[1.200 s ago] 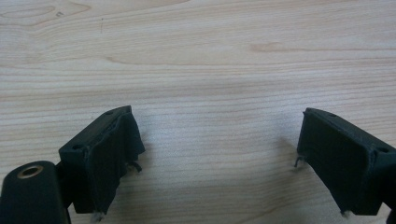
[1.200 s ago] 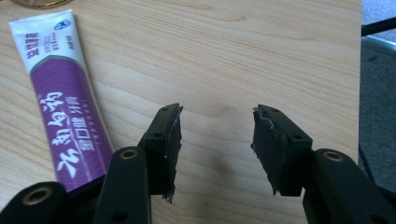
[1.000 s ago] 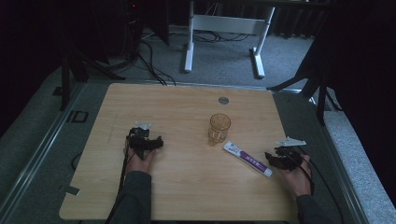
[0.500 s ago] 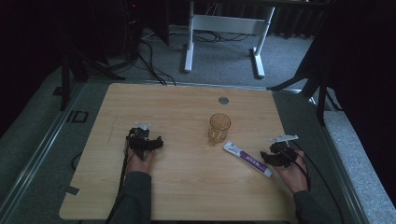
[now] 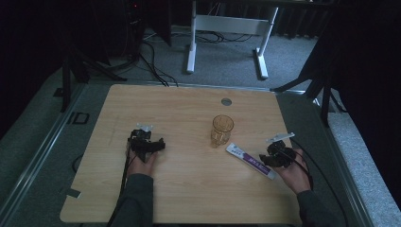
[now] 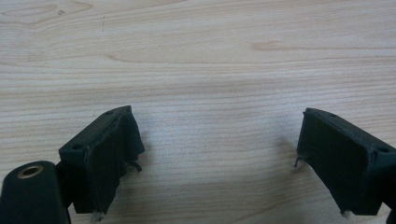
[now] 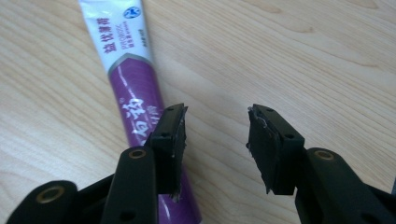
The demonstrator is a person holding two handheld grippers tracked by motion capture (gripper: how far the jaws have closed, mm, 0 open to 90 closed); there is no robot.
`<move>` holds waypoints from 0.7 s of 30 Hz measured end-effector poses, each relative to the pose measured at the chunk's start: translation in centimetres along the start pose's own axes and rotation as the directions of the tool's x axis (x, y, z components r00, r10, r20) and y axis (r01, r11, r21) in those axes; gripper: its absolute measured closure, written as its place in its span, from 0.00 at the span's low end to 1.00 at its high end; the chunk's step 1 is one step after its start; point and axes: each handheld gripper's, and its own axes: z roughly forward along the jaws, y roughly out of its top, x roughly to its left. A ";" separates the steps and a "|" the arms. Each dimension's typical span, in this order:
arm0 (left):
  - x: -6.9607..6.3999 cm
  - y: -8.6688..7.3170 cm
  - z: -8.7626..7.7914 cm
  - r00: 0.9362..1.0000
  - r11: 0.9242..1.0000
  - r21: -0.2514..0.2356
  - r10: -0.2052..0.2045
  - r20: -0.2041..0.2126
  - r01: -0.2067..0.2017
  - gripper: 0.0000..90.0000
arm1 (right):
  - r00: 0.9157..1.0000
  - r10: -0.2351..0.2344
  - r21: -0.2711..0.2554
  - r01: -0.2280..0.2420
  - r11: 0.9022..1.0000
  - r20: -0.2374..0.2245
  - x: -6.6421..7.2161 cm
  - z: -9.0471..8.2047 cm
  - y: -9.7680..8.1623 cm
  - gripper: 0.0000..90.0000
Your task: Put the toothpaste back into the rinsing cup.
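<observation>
Likely trouble first: right gripper (image 7: 215, 140) set off to one side of the toothpaste tube (image 7: 133, 98), one jaw overlapping the tube's purple body, bare wood in the gap; closing from here would probably pinch air, or nip an edge and skid the tube across the smooth table (image 5: 179, 194); a sideways shove could also slide its far white end toward the amber glass (image 5: 222, 131) standing near it, though the two sit apart for now. Tube lying flat at the table's right, angled from near-right to far-left, just left of the right gripper (image 5: 276, 155). Right jaws parted moderately, gripping nothing; hand low on the wood, forearm entering from the near edge. Left gripper (image 5: 144, 143) resting at left-centre, well apart from glass and tube, jaws spread wide over bare wood (image 6: 205, 70), nothing between them.
</observation>
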 end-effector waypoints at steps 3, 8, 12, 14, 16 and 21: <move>0.0 0.0 0.0 1.000 1.000 0.001 0.000 0.000 0.000 0.13 | 1.000 -0.009 0.012 0.009 1.000 -0.006 0.1 0.1 0.2 0.63; 0.0 0.0 0.0 1.000 1.000 0.001 0.000 0.000 0.000 0.13 | 1.000 -0.024 0.028 0.025 0.999 -0.019 0.3 0.2 0.3 0.64; 0.0 0.0 0.0 1.000 1.000 0.001 0.000 0.000 0.000 0.13 | 0.999 -0.039 0.037 0.040 0.999 -0.029 0.5 0.2 0.5 0.65; 0.0 0.0 0.0 1.000 1.000 0.000 0.000 0.000 0.000 0.13 | 0.998 -0.047 0.038 0.048 0.998 -0.036 0.6 0.1 0.6 0.66; 0.0 0.0 0.0 1.000 1.000 0.001 0.000 0.000 0.000 0.13 | 0.997 -0.059 0.042 0.060 0.997 -0.041 0.7 0.1 0.7 0.66; 0.0 0.0 0.0 1.000 1.000 0.000 0.000 0.000 0.000 0.13 | 0.996 -0.082 0.050 0.084 0.995 -0.048 1.0 0.0 1.1 0.67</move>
